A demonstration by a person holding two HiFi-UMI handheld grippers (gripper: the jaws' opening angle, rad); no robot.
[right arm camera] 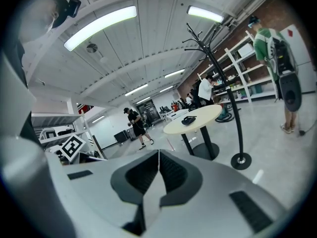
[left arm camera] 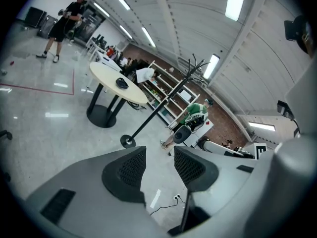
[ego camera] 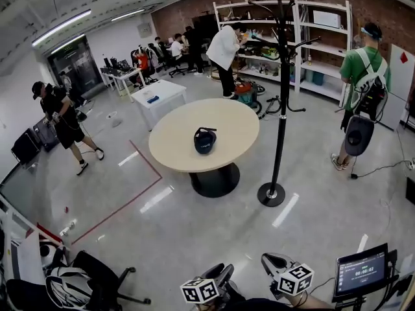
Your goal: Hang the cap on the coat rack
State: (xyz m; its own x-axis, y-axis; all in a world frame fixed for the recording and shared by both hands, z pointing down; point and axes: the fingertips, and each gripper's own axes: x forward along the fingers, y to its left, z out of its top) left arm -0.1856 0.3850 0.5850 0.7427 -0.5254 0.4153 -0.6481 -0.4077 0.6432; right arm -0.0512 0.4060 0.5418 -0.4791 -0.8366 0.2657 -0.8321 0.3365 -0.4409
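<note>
Cap [ego camera: 205,140] sits on the table [ego camera: 170,149] at twelve o'clock; we hold both grippers low at six, left gripper [left arm camera: 159,151] spread and empty, right gripper [right arm camera: 158,153] pressed together.

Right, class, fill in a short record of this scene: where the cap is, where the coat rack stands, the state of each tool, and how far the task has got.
cap: dark, lying on the round table, nothing touching it
coat rack: black, upright on the floor to the right of the table, no cap seen on its hooks
left tool: jaws apart, nothing between them
right tool: jaws together, empty
task stage: cap not yet picked up
</note>
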